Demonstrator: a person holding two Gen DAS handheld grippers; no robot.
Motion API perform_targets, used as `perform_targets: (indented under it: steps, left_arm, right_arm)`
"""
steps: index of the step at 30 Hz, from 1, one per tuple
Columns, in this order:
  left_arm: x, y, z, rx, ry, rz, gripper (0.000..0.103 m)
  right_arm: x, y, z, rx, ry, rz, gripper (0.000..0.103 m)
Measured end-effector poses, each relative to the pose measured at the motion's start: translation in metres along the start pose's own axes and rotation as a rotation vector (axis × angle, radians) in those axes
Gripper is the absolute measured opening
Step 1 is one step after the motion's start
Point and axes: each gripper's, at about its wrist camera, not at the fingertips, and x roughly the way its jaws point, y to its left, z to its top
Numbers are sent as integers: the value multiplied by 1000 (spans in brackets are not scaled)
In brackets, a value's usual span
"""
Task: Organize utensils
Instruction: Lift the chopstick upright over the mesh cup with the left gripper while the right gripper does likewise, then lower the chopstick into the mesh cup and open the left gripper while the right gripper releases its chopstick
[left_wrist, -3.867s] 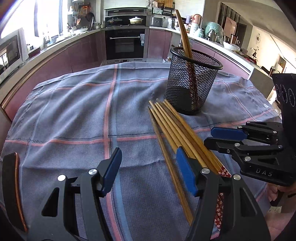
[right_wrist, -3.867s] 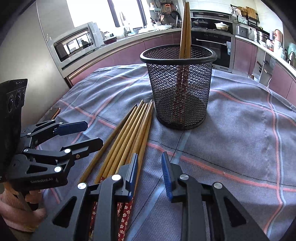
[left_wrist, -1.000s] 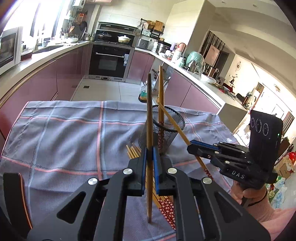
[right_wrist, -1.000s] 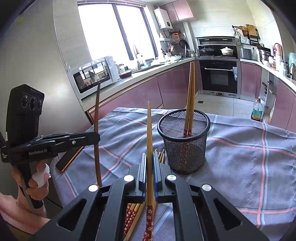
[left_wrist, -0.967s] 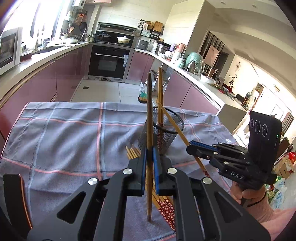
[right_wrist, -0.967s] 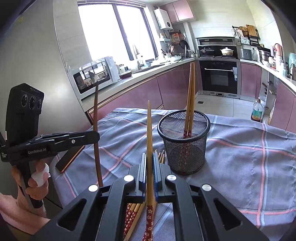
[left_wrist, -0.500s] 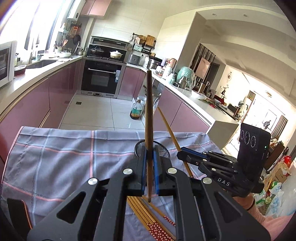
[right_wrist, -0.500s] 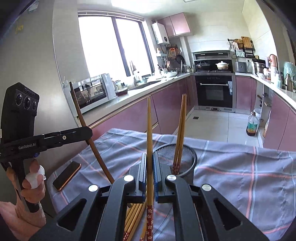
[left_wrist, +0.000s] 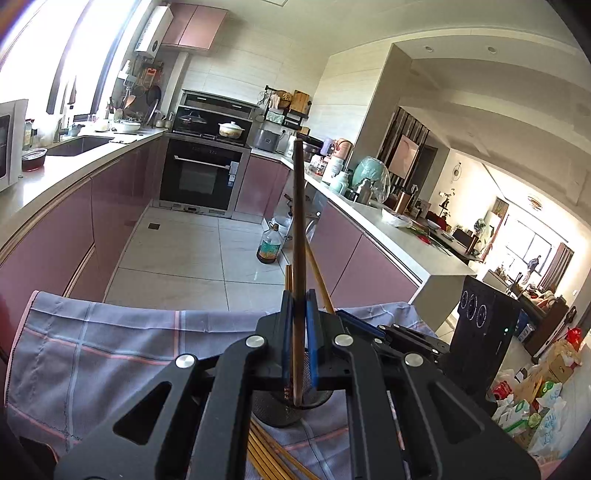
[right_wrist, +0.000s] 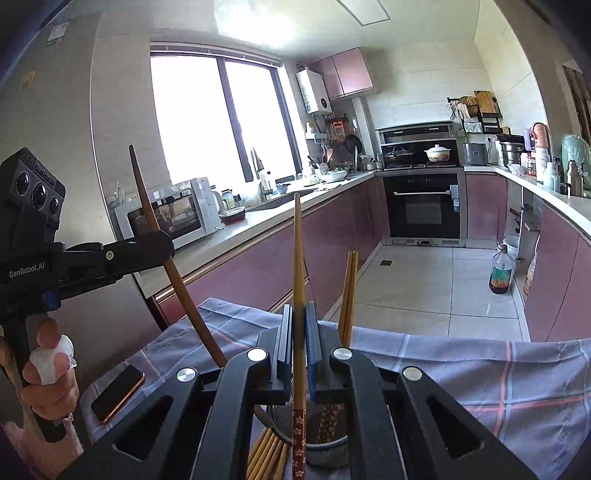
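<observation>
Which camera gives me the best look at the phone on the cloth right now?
Right wrist: the phone lies in plain sight on the checked cloth, beside the left gripper. The left wrist view doesn't show it.

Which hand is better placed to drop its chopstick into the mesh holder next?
Probably left. The left gripper is shut on the dark chopstick, whose lower tip shows within the mesh holder. The right gripper holds the flowered chopstick, which hangs across the near rim.

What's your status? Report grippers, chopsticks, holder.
Left gripper shut on dark chopstick. Right gripper shut on light chopstick. Both above mesh holder, two chopsticks already in. Nothing blocking.
</observation>
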Motion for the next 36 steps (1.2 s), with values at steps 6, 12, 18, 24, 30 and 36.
perform_targets:
  steps: [6, 12, 18, 24, 30, 36]
  left_arm:
    - [29, -3, 4, 33, 31, 52, 8]
    - [61, -1, -10, 58, 104, 85, 8]
    - [81, 1, -26, 86, 162, 91, 8]
    - [96, 8, -37, 91, 200, 85, 8]
    - [107, 7, -40, 97, 227, 71, 8]
    - [115, 12, -45, 82, 241, 74, 12]
  right_arm:
    - [17, -9, 12, 15, -78, -26, 5]
    - [36, -20, 4, 41, -116, -92, 5]
    - [44, -21, -12, 20, -68, -136, 5]
    - [41, -25, -22, 45, 16, -142, 5]
    - [49, -22, -25, 56, 156, -119, 7]
    - [49, -24, -30, 74, 199, -134, 13]
